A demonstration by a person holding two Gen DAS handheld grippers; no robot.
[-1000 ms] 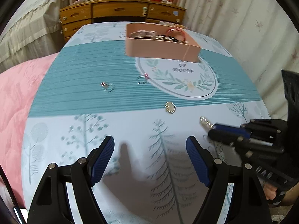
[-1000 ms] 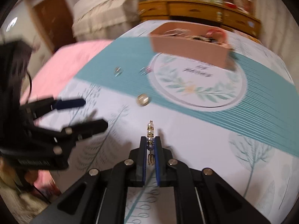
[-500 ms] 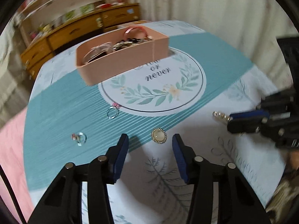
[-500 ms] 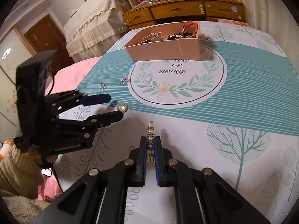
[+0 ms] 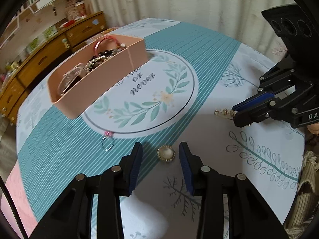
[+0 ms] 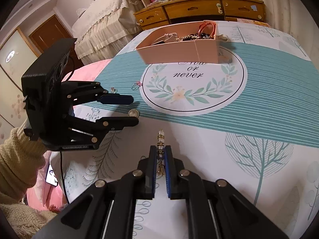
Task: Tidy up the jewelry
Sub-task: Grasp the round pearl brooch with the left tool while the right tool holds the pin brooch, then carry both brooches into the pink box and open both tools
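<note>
Two rings (image 6: pixel 135 85) (image 6: pixel 113 89), one brooch (image 5: pixel 165 153), one earring (image 6: pixel 160 139), one tray (image 5: pixel 111 73), two grippers (image 5: pixel 160 155) (image 6: pixel 160 155).

Lower half of beaded earring (image 6: pixel 161 139) hidden between right gripper's fingers (image 6: pixel 152 171)

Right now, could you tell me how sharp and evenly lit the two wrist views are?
Left wrist view: pearl brooch sharp in the left gripper's shadow; pink box slightly soft, edges bowed. Right wrist view: crisp, beaded earring clear, no glare.

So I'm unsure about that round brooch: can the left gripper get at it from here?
Probably yes. The brooch lies flat on the tablecloth between the closing left gripper jaws, untouched, with nothing in the way.
</note>
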